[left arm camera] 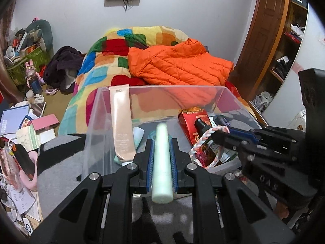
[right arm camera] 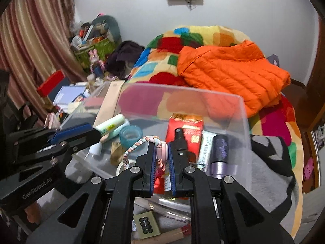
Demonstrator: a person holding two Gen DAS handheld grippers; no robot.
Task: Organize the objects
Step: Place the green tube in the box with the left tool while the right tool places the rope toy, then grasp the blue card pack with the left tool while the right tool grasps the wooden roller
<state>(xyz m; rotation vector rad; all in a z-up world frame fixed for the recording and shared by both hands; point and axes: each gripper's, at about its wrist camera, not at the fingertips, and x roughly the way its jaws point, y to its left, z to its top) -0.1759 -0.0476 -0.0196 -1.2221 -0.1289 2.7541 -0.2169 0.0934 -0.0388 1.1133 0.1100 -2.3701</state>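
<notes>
Left hand-held gripper [left arm camera: 161, 142] clamps pale green tube [left arm camera: 161, 162].

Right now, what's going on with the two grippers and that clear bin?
A person is sorting toiletries into a clear plastic bin on the bed. The left hand-held gripper is shut on a pale green cylindrical tube over the bin. The right hand-held gripper is shut on a pink disc with a braided pastel cord, also over the bin. A tall beige tube, a red box and a dark spray bottle already sit inside.

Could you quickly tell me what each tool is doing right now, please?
Left tool: closed on the pale green tube.
Right tool: closed on the braided headband.
</notes>
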